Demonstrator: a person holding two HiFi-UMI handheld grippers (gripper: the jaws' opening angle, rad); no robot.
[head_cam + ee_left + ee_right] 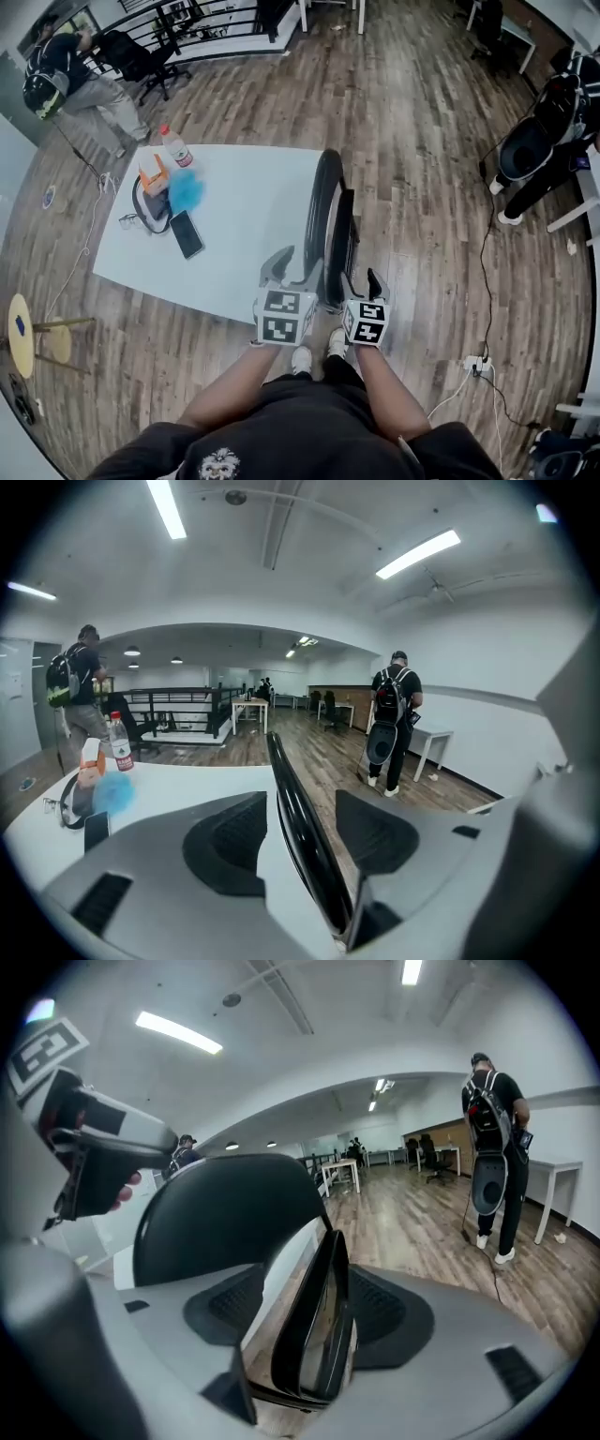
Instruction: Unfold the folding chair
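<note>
The black folding chair [330, 220] stands folded and upright on the wood floor, against the right edge of the white table [253, 202]. My left gripper [298, 267] is open. The thin rim of the chair's backrest [292, 808] runs between its jaws, with a gap to each pad. My right gripper [363, 281] is also open, just right of the left one. The folded seat panel [314, 1330] stands edge-on between its jaws, and the rounded backrest [225, 1208] rises behind. In the right gripper view the left gripper [94, 1152] shows at the upper left.
On the table lie a bottle [175, 147], an orange box [153, 173], a blue fluffy thing [186, 190] and a phone [186, 234]. A yellow stool [21, 335] stands at the left. A power strip [473, 364] lies right of my feet. People stand at the back left [75, 80] and right [553, 141].
</note>
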